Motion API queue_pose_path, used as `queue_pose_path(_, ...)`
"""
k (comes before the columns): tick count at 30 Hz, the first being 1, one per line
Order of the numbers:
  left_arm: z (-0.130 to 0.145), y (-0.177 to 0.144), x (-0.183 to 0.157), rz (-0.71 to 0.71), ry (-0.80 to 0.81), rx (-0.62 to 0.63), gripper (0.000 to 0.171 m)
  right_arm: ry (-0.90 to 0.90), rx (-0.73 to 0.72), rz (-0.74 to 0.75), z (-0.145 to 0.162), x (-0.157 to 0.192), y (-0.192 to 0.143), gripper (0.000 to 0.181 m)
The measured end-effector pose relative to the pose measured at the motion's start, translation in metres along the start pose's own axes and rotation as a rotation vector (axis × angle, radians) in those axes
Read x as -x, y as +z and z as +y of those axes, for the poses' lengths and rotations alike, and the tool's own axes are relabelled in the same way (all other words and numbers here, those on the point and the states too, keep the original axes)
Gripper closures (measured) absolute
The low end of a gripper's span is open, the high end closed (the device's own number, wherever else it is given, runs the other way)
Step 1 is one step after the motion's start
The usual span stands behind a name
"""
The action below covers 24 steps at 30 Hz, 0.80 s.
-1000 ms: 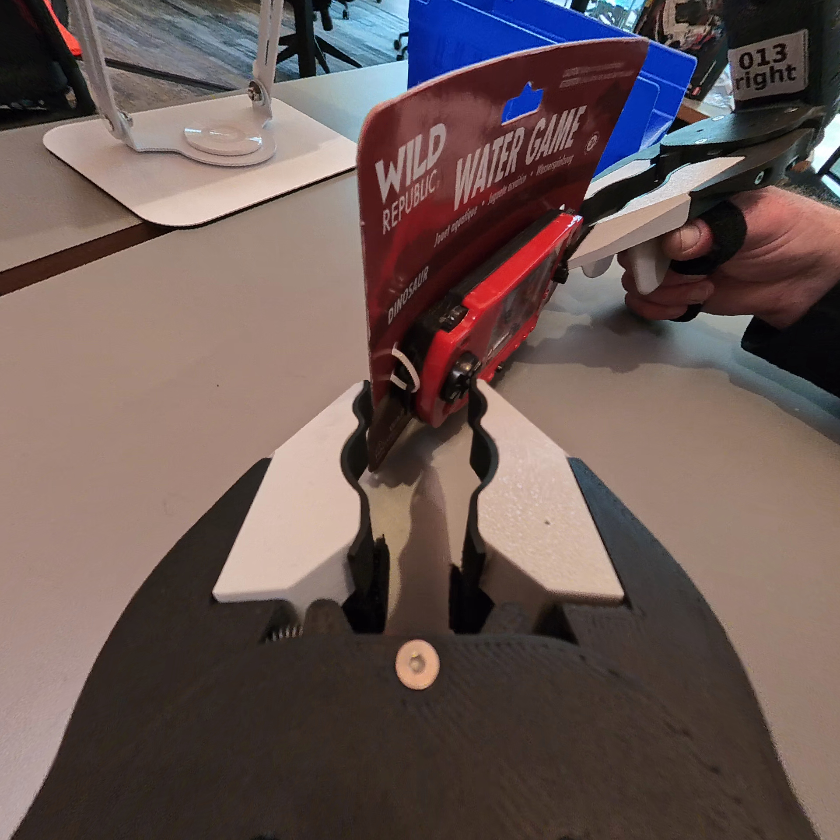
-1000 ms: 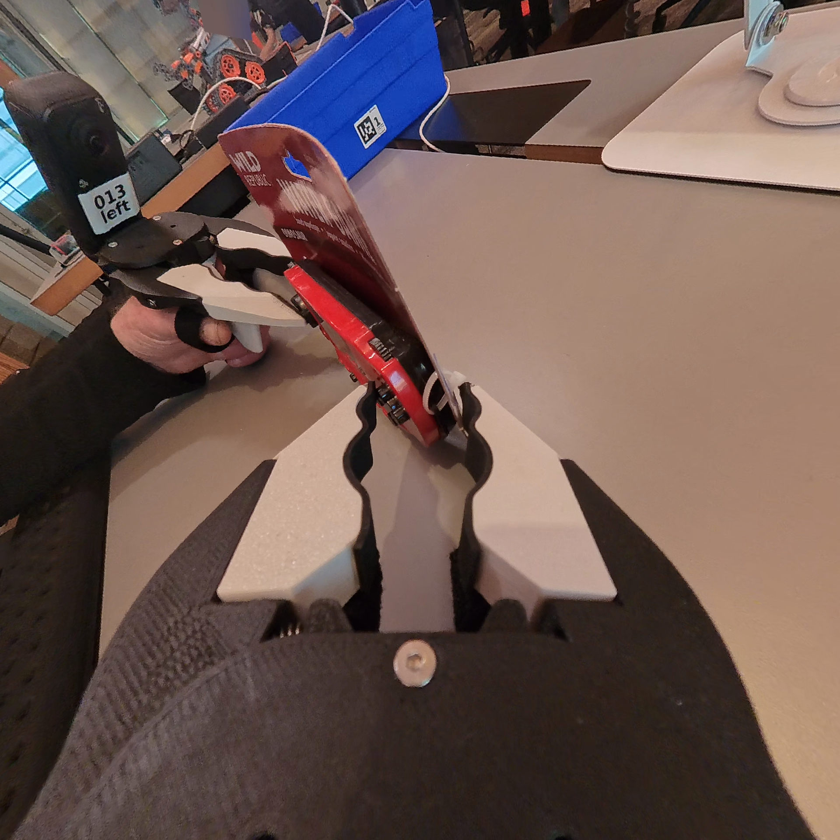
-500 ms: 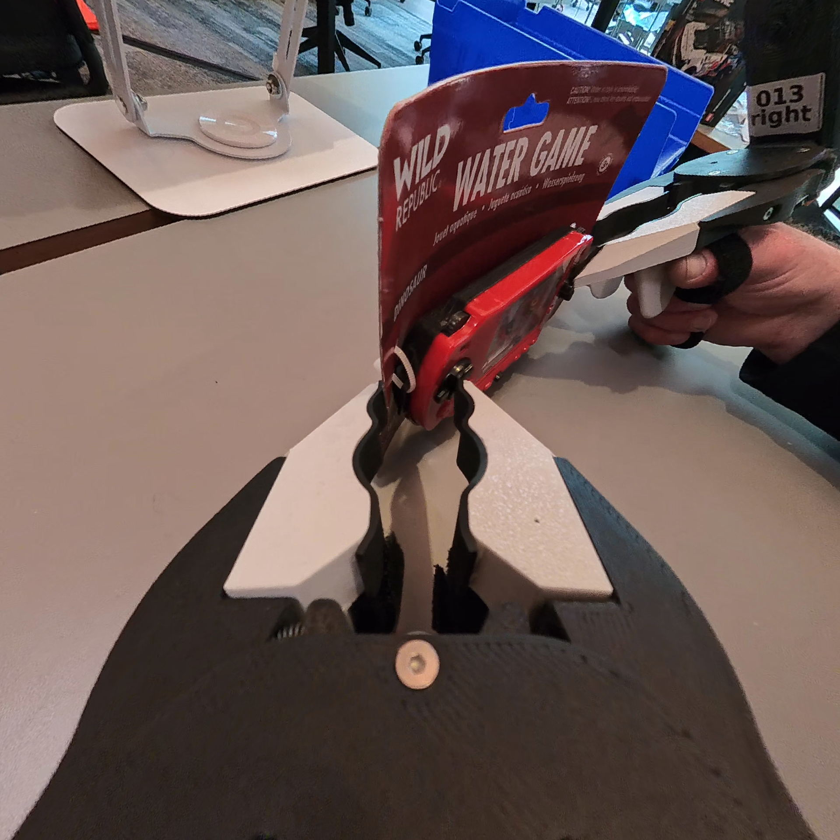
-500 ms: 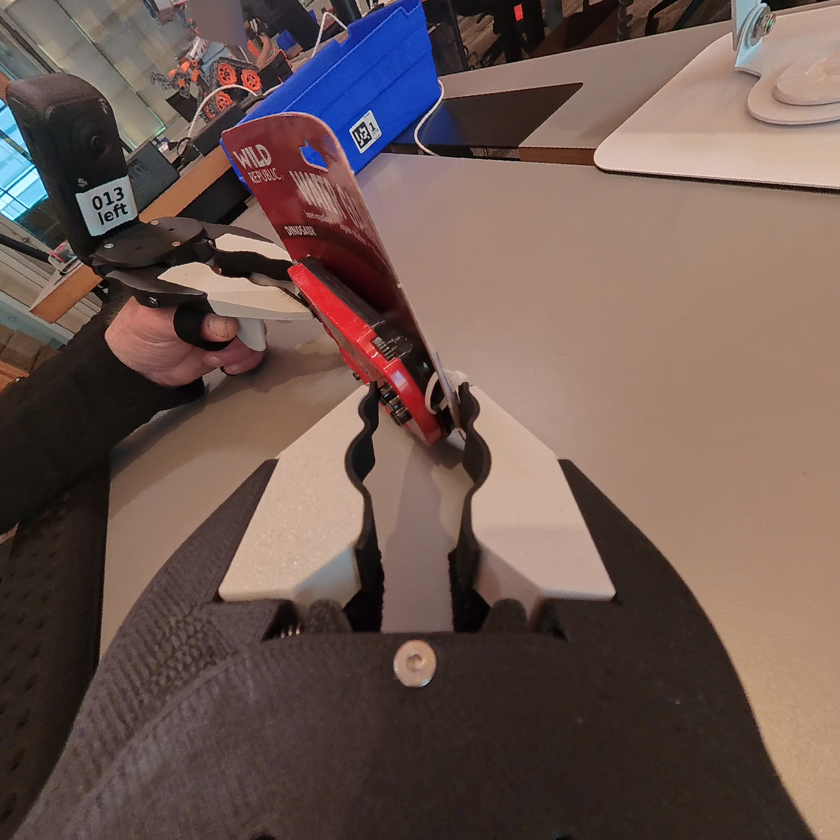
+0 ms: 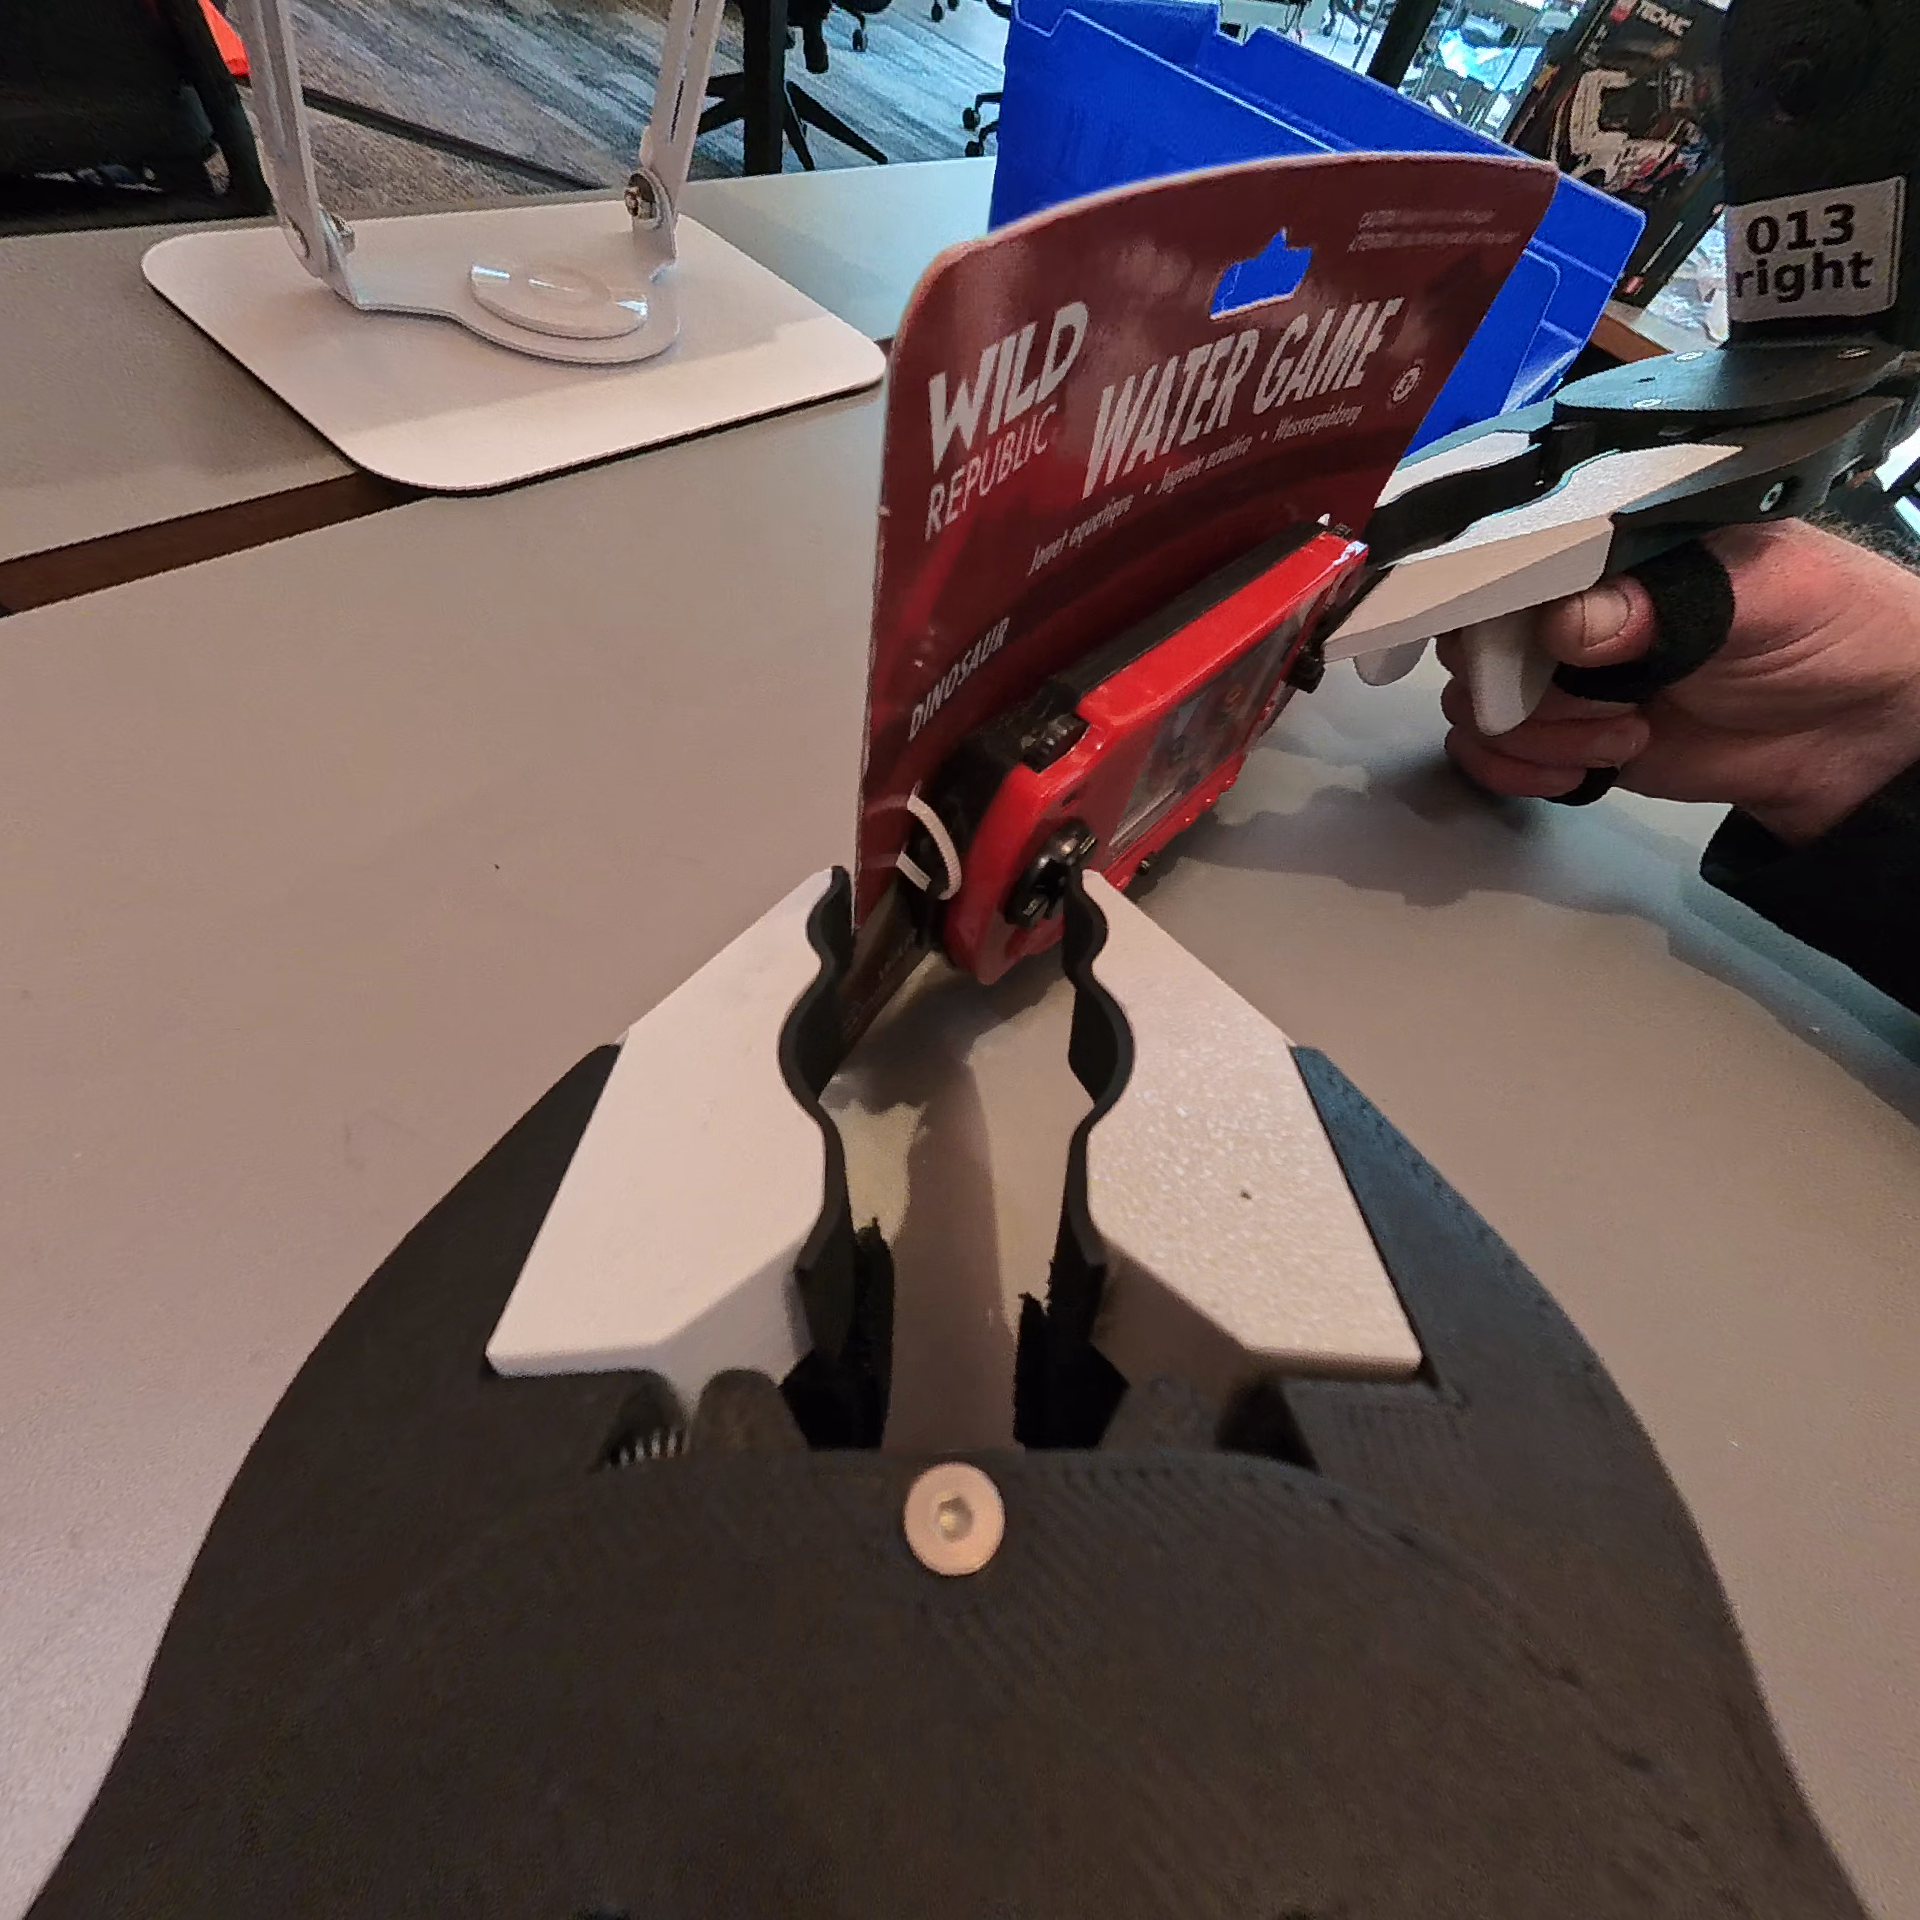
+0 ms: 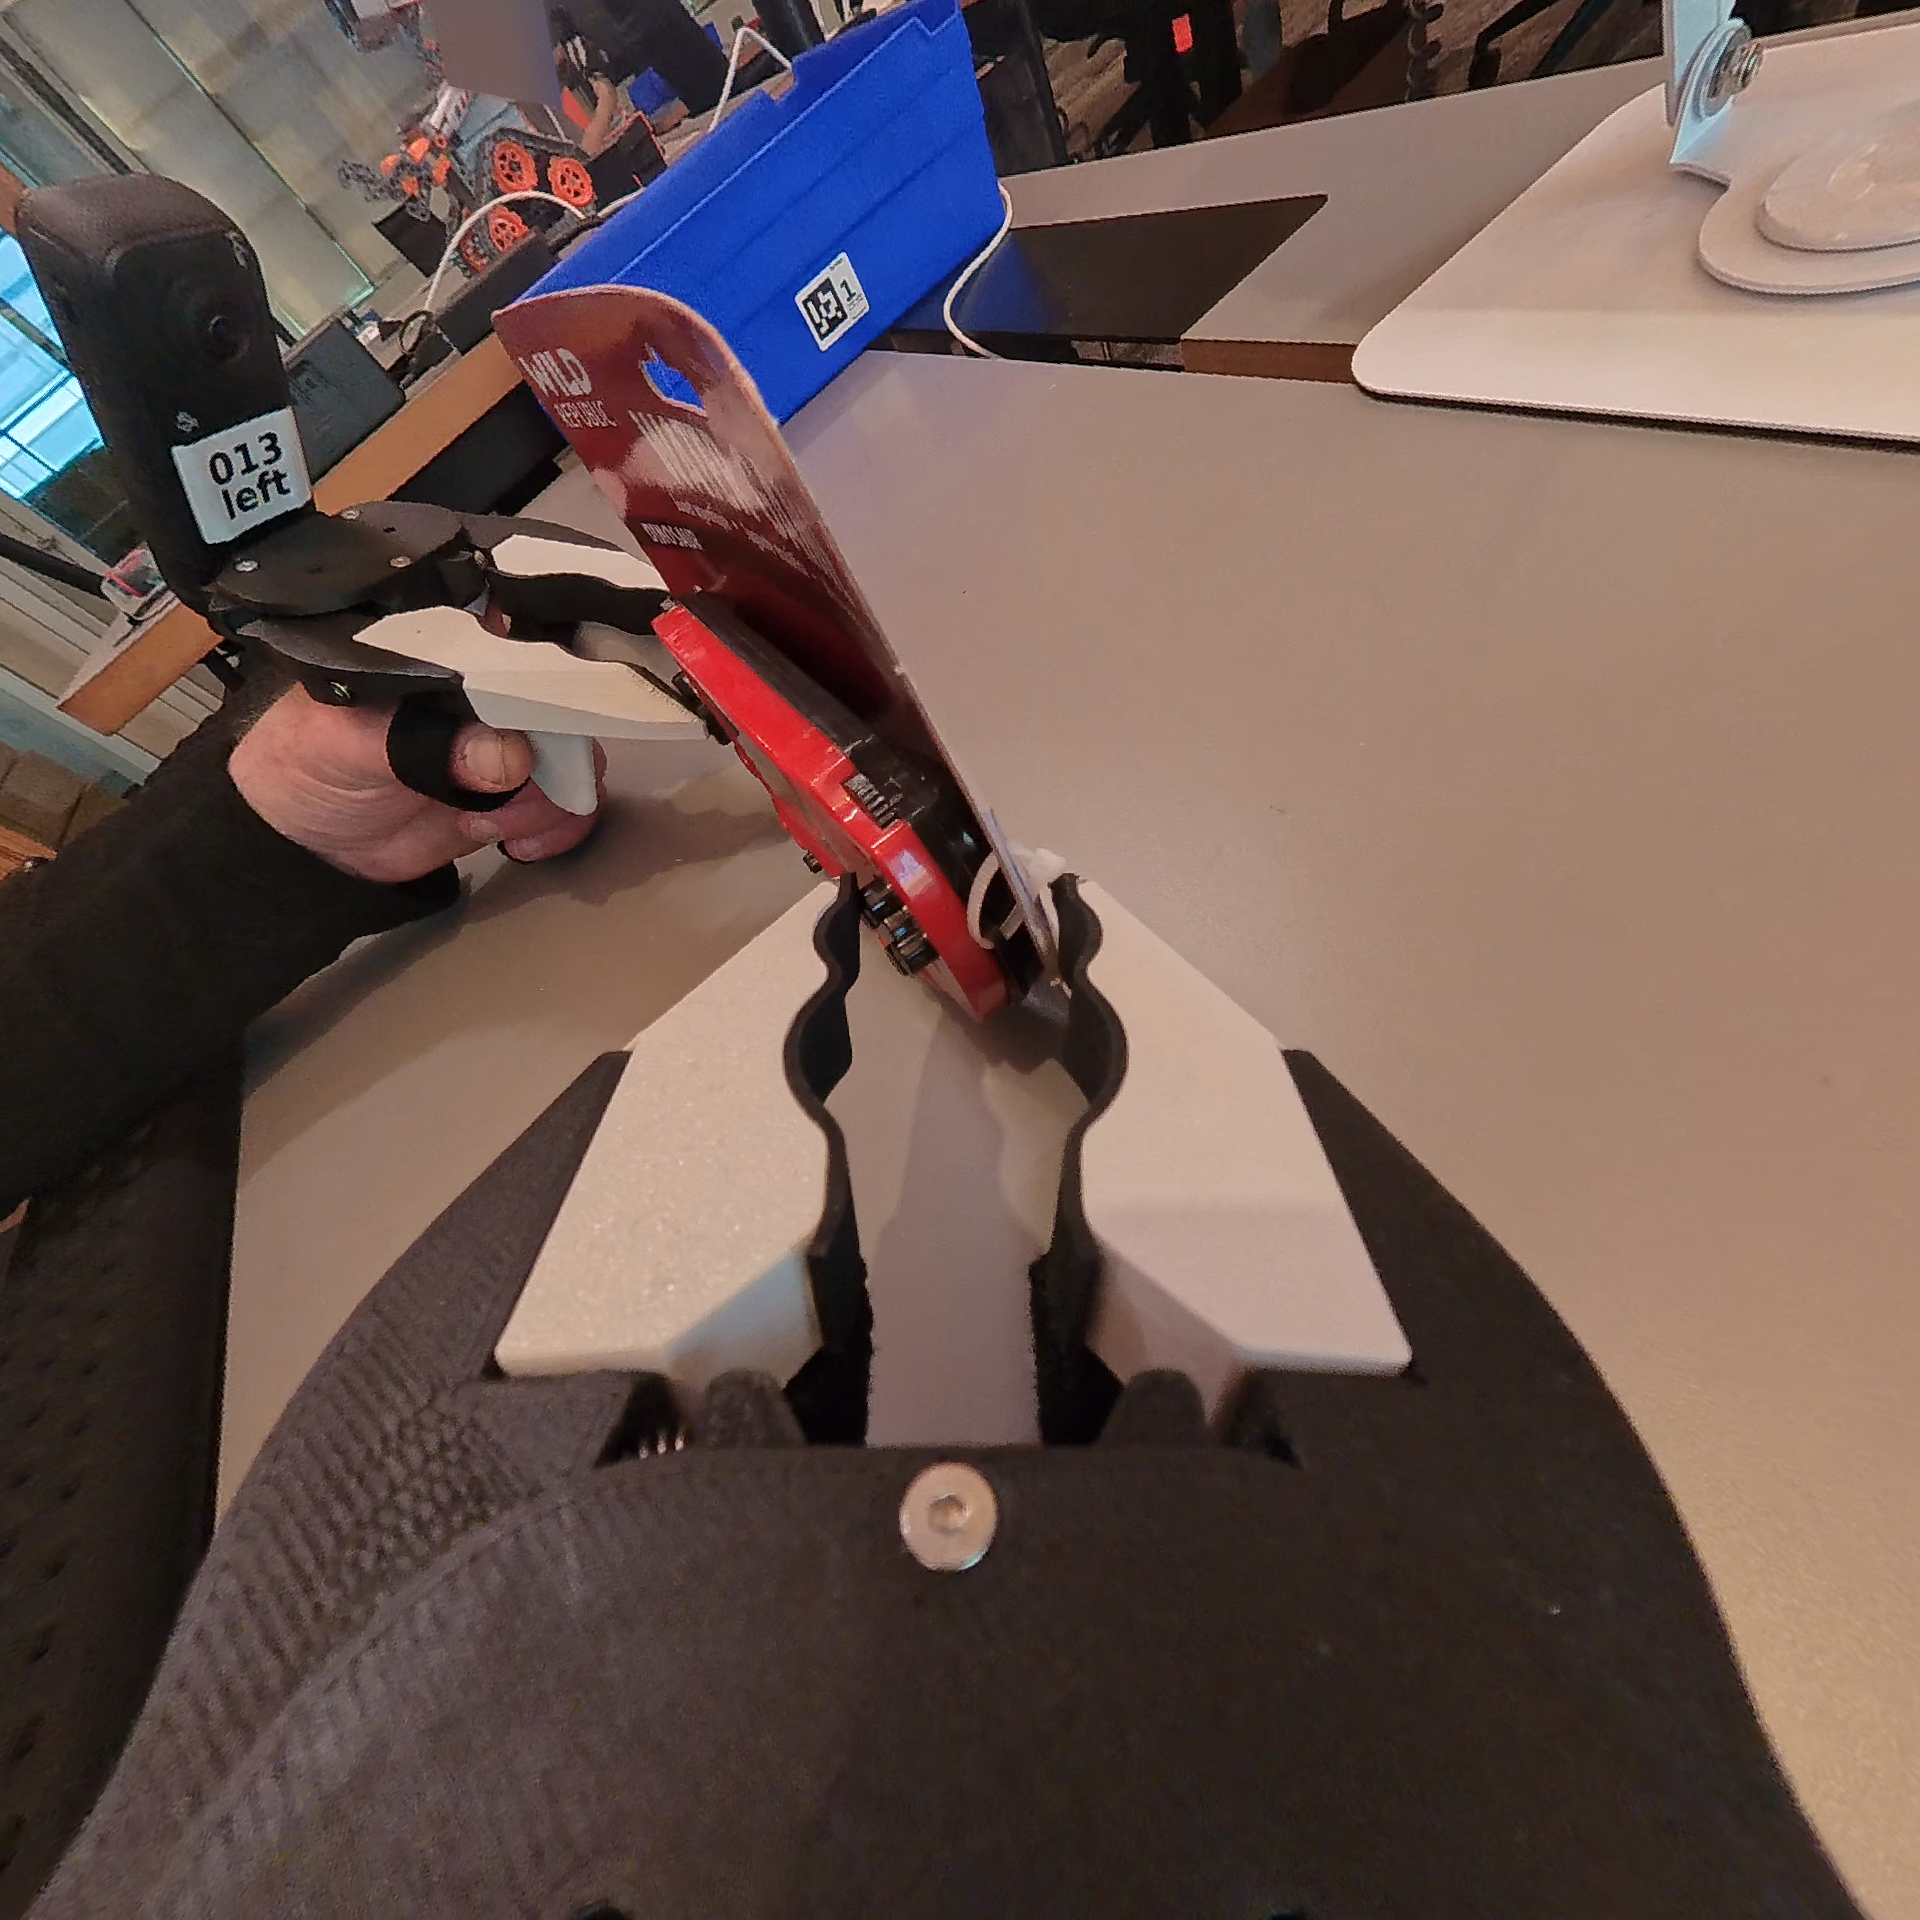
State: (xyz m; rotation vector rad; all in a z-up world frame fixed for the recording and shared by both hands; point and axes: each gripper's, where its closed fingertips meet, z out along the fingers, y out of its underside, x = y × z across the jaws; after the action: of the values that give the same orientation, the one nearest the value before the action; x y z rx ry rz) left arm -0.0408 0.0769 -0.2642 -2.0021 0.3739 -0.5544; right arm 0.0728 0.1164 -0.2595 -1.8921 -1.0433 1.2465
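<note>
A red handheld toy game (image 5: pixel 1143 748) tied to a dark red backing card (image 5: pixel 1143 436) is held between both grippers, close over the grey table (image 5: pixel 416 831). My left gripper (image 5: pixel 956 904) is shut on the toy's near end, one finger on the card and one on a black knob. My right gripper (image 6: pixel 961 914) is shut on the opposite end of the toy (image 6: pixel 821 748), with the card (image 6: pixel 727 499) leaning to the right. Each gripper also shows in the other's view, the right (image 5: pixel 1455 561) and the left (image 6: pixel 623 665), each held by a hand.
A blue plastic bin (image 5: pixel 1143 114) stands behind the card; it also shows in the right wrist view (image 6: pixel 810 208). A white stand on a white base plate (image 5: pixel 499 353) sits at the far left, on the far side of a dark seam in the table (image 5: pixel 156 540).
My left gripper's fingers have narrowed onto the toy's end compared with a second ago. The card stands a little more upright. The right gripper's hold looks the same.
</note>
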Motion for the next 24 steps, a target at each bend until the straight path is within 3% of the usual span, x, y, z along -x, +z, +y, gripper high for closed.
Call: queue_pose_path(24,-0.0057,-0.0007,-0.001,0.109,-0.088,0.054,0.138,0.038,-0.001,-0.04,-0.0018,-0.0013,-0.0001,0.152)
